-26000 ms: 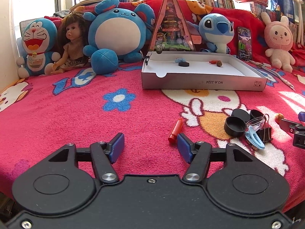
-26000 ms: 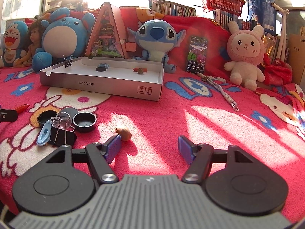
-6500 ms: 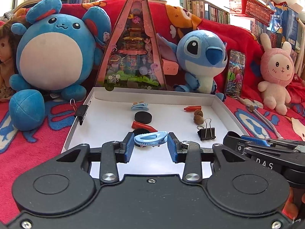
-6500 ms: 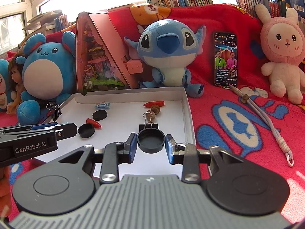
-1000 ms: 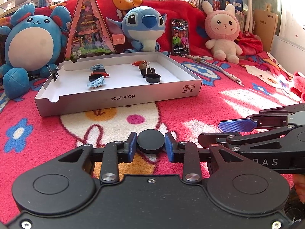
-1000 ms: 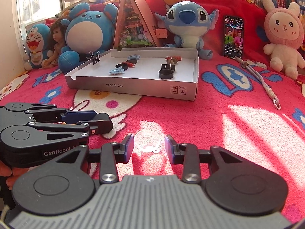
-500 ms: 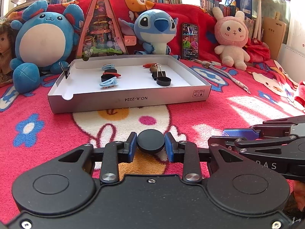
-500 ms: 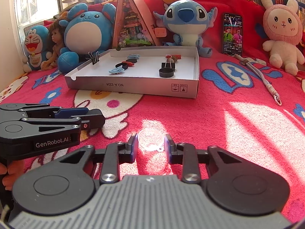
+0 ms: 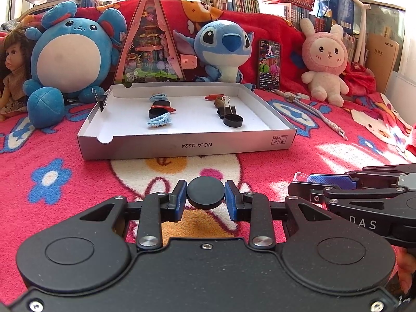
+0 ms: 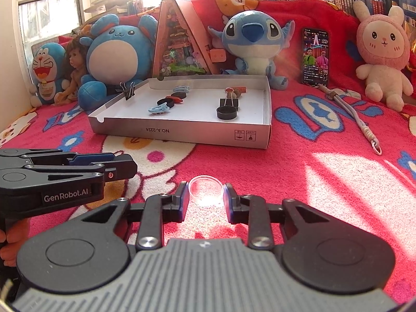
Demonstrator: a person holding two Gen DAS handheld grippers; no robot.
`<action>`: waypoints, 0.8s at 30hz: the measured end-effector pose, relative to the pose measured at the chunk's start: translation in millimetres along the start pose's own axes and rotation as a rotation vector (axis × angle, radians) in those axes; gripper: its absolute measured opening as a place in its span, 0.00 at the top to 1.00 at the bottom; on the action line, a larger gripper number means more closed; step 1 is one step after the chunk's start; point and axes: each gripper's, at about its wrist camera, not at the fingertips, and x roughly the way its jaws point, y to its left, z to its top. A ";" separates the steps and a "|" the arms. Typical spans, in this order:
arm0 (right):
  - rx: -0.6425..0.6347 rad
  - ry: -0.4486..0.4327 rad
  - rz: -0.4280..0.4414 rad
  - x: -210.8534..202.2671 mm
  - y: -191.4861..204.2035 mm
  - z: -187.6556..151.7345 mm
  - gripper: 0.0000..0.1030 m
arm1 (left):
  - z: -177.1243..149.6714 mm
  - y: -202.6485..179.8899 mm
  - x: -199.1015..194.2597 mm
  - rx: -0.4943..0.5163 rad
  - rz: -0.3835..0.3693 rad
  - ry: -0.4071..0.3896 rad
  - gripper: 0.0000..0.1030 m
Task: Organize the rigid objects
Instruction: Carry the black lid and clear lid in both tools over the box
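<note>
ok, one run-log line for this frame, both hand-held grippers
left hand-held gripper: shut on black cap | right hand-held gripper: shut on clear cap | box: ahead, holds sorted items

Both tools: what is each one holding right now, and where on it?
Left tool clamps a round black plastic cap by its opposite side edges. Right tool grips a small clear plastic lid across its rim.

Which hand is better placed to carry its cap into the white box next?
Left, marginally: the left gripper faces the white box squarely, shut on the black cap. The right gripper sits further right.
</note>
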 end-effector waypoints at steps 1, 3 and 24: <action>0.000 -0.003 -0.003 0.1 0.6 1.5 0.67 | 1.5 1.0 0.3 -0.004 0.004 0.000 0.71; 0.001 -0.008 -0.008 -0.1 1.4 4.1 0.67 | 4.0 3.0 0.3 -0.011 0.013 -0.003 0.71; -0.006 -0.056 -0.041 11.6 5.4 37.0 0.67 | 46.5 11.1 13.0 -0.014 0.074 -0.015 0.71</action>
